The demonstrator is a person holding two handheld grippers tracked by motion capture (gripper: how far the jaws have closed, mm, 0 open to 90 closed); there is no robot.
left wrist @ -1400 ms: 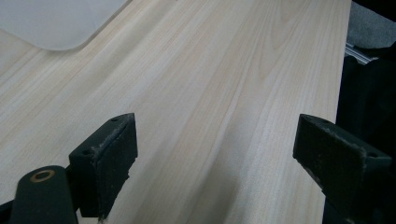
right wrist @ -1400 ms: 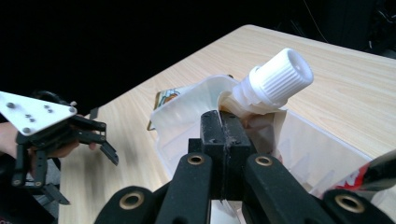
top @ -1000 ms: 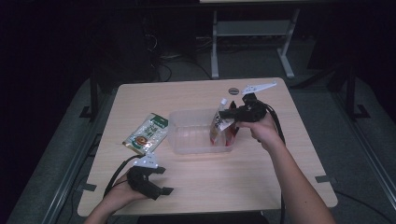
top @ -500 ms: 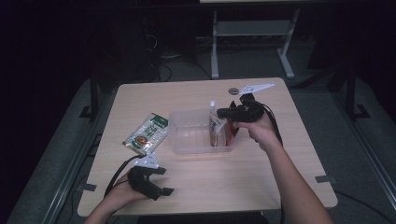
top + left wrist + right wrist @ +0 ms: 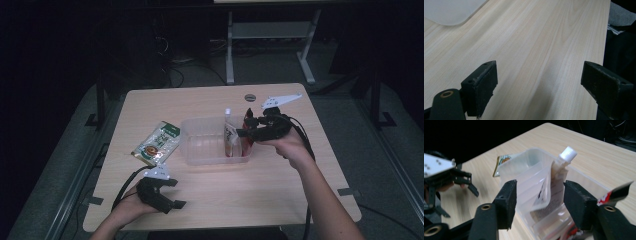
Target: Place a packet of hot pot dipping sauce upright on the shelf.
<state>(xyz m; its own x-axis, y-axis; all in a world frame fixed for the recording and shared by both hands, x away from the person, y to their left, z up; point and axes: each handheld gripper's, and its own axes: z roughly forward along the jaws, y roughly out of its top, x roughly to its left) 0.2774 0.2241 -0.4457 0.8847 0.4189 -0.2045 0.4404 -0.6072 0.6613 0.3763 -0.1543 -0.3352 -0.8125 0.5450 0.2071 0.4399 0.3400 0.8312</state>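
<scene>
A clear plastic container [image 5: 202,150] stands mid-table. In its right end a white spout pouch [image 5: 229,134] with a white cap leans upright, with a red packet [image 5: 246,145] beside it. My right gripper [image 5: 243,125] hovers at the container's right rim. Its jaws have just been opening and now stand apart on either side of the pouch [image 5: 554,190] without pressing on it. In the right gripper view the gripper [image 5: 541,202] looks straight at the pouch. My left gripper [image 5: 177,194] rests open near the table's front left, with bare wood between its jaws [image 5: 539,80].
A green snack packet [image 5: 157,142] lies flat on the table left of the container. A small round grommet [image 5: 250,97] sits at the table's far side. The table's right edge [image 5: 605,37] is close to the left gripper.
The right gripper's jaws went from shut on the pouch to apart, and the hand drew slightly back to the right. The pouch stays leaning in the container. The left hand kept still.
</scene>
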